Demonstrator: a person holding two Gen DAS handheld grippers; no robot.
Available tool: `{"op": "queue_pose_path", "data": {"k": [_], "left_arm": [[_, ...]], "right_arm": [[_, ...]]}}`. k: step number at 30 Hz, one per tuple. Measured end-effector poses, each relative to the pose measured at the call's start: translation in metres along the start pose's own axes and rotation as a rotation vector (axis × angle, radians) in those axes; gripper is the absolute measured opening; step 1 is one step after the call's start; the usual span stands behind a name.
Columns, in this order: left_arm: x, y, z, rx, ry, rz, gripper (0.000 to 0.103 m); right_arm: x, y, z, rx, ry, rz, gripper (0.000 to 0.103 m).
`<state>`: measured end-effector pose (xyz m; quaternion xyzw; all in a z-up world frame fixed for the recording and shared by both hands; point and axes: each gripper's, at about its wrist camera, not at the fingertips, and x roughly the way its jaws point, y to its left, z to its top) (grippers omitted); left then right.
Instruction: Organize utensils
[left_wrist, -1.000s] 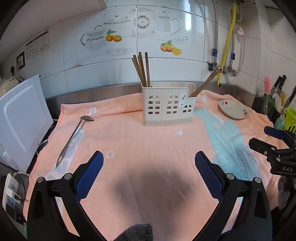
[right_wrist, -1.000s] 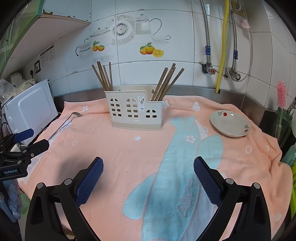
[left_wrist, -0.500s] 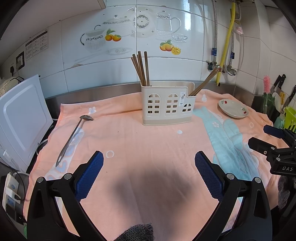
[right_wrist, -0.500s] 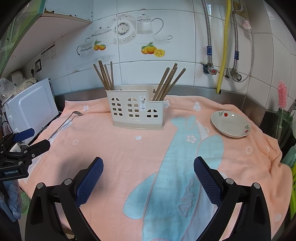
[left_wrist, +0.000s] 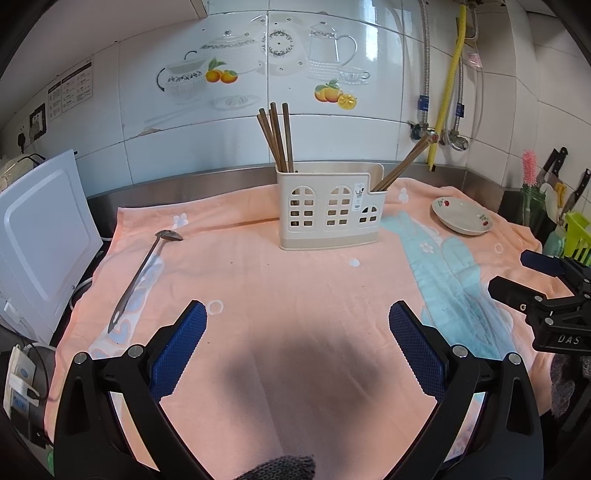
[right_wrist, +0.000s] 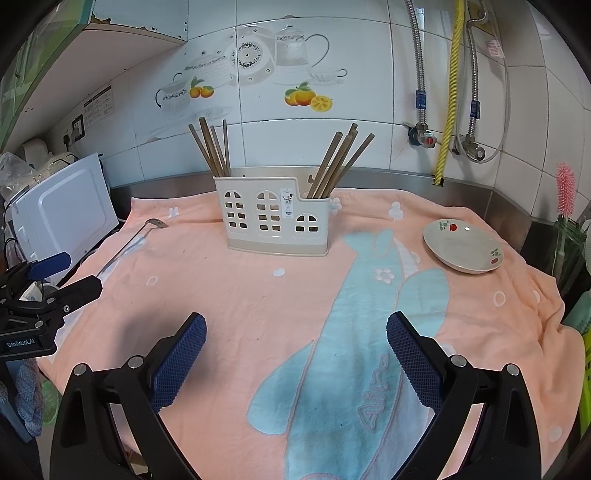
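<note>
A cream utensil holder stands upright at the back of an orange towel. Brown chopsticks fill its left compartment, and more chopsticks lean out of its right one. A long metal spoon lies flat on the towel at the left. My left gripper hovers open over the near towel, right of the spoon's handle end. My right gripper hovers open over the blue fish pattern, empty.
A small white dish with red print sits at the back right. A white appliance stands beyond the towel's left edge. Knives and a green rack crowd the far right. Pipes run down the tiled wall.
</note>
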<state>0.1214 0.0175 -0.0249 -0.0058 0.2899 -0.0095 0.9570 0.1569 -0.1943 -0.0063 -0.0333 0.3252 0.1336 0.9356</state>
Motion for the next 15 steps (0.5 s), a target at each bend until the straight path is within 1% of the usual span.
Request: {"op": "queue_pose_path", "data": {"k": [15], "left_arm": [[0.001,0.0033,-0.0005,-0.004,0.009,0.005,0.098]], "right_arm": [[0.0009,0.0004,-0.0015,-0.001,0.007,0.003,0.095]]}}
